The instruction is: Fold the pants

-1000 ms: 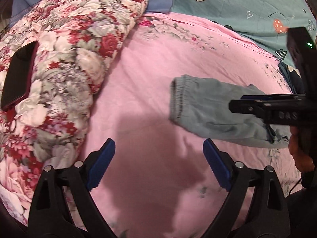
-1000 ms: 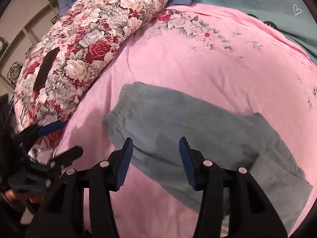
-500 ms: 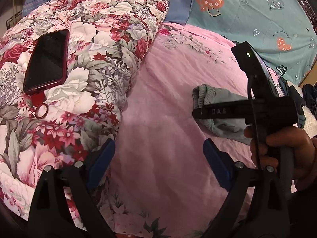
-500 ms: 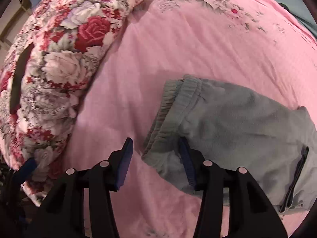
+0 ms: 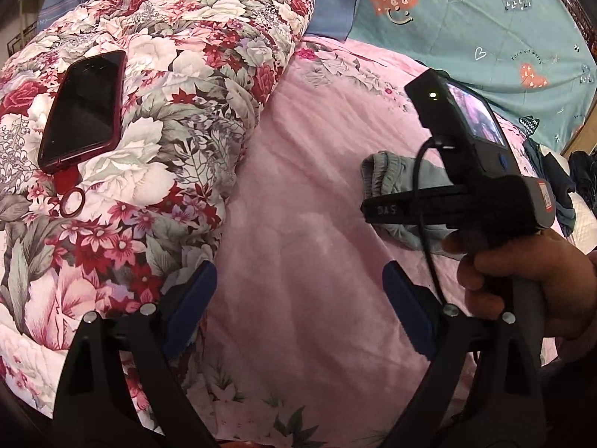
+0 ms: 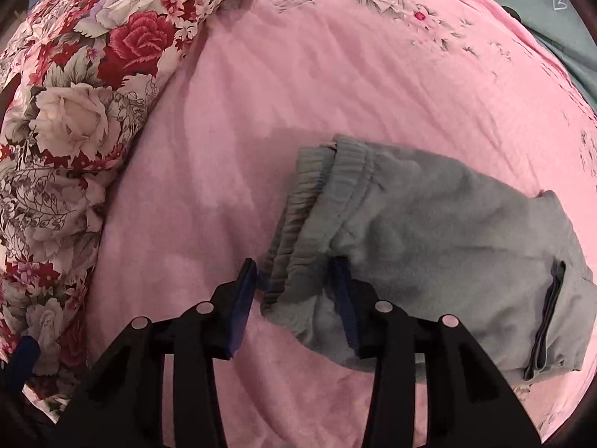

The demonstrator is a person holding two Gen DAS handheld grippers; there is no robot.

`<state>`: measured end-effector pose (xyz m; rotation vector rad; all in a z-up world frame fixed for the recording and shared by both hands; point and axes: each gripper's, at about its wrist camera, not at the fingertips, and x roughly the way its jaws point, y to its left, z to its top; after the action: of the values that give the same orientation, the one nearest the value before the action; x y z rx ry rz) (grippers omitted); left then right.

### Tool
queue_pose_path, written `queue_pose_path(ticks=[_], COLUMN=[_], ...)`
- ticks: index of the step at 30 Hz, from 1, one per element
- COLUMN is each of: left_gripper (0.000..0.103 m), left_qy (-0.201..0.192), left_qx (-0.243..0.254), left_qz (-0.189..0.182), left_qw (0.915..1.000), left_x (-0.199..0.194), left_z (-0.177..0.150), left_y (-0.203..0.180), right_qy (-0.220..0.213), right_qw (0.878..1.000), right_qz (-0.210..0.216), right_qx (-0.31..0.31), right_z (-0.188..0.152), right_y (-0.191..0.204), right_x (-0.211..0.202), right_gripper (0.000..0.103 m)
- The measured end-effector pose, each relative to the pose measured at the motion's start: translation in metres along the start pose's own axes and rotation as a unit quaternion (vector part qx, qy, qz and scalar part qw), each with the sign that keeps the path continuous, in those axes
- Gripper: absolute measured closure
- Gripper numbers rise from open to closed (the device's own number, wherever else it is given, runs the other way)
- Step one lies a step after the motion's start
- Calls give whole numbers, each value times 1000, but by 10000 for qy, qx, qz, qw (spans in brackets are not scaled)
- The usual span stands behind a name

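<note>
Grey-blue pants (image 6: 429, 235) lie folded on the pink bedsheet (image 6: 335, 74), with the ribbed elastic waistband (image 6: 317, 194) facing left. My right gripper (image 6: 296, 291) is open, and its blue pads straddle the near end of the waistband. In the left wrist view the pants (image 5: 388, 171) are partly hidden behind the right gripper's body (image 5: 459, 201) and the hand holding it. My left gripper (image 5: 298, 298) is open and empty over bare pink sheet, left of the pants.
A rolled floral quilt (image 5: 149, 112) fills the left side, with a dark phone (image 5: 82, 108) in a red case lying on it. A teal blanket (image 5: 485, 18) lies at the back. Dark clothes (image 5: 559, 179) are piled at the far right.
My right gripper has moved down and closer to the waistband, which now sits between its pads. My left gripper has drawn back to the left, so more of the quilt and the phone show.
</note>
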<state>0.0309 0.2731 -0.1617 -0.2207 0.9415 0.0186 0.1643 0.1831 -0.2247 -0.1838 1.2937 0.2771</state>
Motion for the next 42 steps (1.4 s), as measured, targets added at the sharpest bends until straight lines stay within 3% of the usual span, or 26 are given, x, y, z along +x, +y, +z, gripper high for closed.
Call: queue_pose_path(ticks=[7,15,18,22,25,28,31,38,41,42], left_gripper=[11,11,11,11,11,11,11,13,13,13], left_qy=[84,3,-68,-190,2,-9,-42,332,166,176], left_qx=[73,511,940,1633,1820,1788,1841,1670,1805,1813], left_qz=[53,-259,-640,-1257,-1155,-974,-790,-1294,-1317,-1318], left_qw=[9999,9984,9935,9784,9765,9790,9797,9769,9746,9744], left_x=[8,17,21,32,50,56,59,79,63,59], left_z=[3,19,26,25,23,28,43,81,86,88], left_y=[-6,-44,-78,-131,-148,-141,-121,-65,-53,-47], right_qy=[72,-431,-537,-740,-767,-513,-626,-539,-457,-475], right_qw=[9989,9837,9769,9674,9631,9586,9613,9609,9691,9721], right_qz=[423,1655,1925,2127,2248,2522,2480,2629,2395,2278], right_qx=[203,556,760,1162,1265,1217,1023,685,383,285], right_z=[-2,-12,-16,-23,-28,-24,-19,-3,0,-2], right_y=[-23,-88,-110,-146,-173,-179,-173,-142,-125,-119], right_x=[-8,-70,-86,-107,-114,-100,-95,-75,-66,-64], right_gripper=[80,82,88,88,88,86,87,87,78,70])
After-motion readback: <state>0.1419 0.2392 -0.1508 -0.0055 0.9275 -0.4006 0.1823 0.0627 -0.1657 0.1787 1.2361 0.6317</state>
